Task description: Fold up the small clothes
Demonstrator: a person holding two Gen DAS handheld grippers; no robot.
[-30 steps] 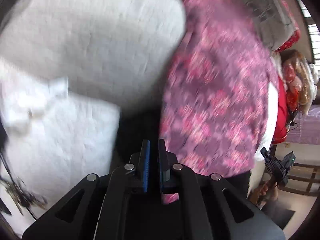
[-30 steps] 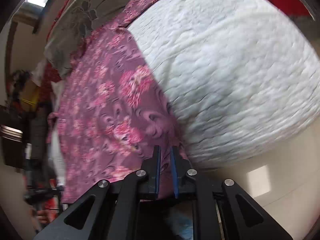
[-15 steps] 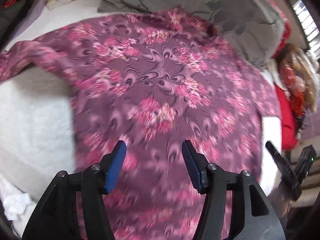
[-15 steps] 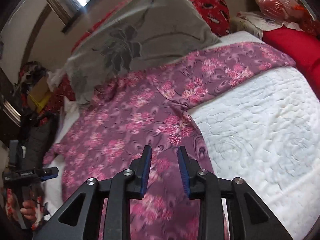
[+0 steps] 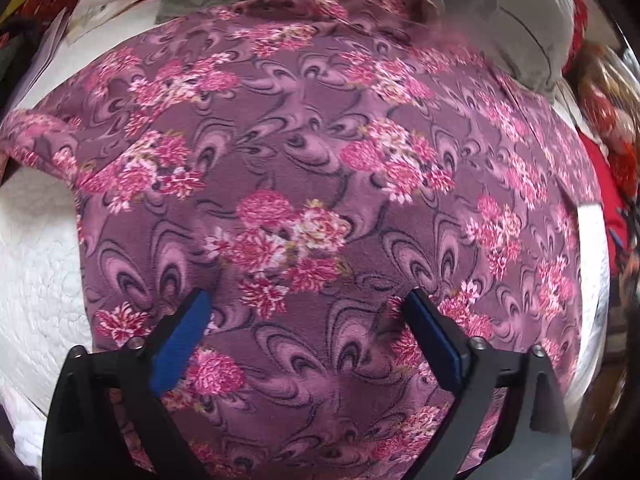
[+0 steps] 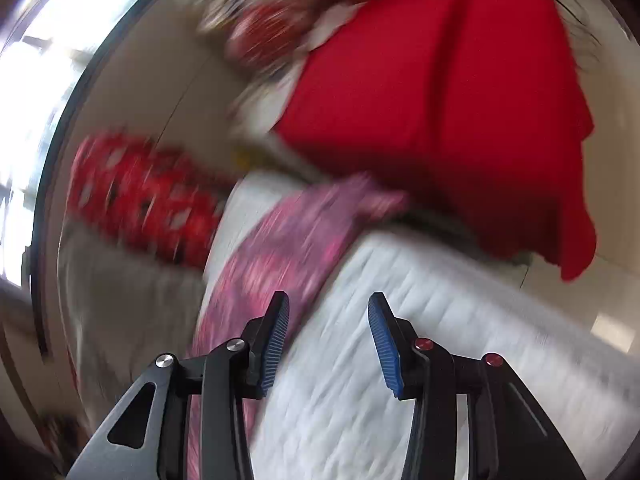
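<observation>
A purple floral garment (image 5: 304,184) lies spread flat on a white quilted bed (image 5: 36,264). My left gripper (image 5: 308,300) is wide open and empty, just above the garment's lower middle. In the blurred right wrist view, one sleeve of the garment (image 6: 288,240) stretches across the white quilt (image 6: 420,340) toward a red cloth. My right gripper (image 6: 328,312) is open and empty, with its left finger over the sleeve's edge and its right finger over the quilt.
A grey flowered pillow (image 5: 500,12) lies at the head of the bed, partly under the garment's top. A red cloth (image 6: 440,100) and a red patterned cushion (image 6: 140,200) sit beyond the sleeve. Red items (image 5: 612,148) crowd the bed's right side.
Both grippers let go of the garment and opened wide. The garment now lies spread flat. The right gripper swung right, toward the sleeve and the red cloth.
</observation>
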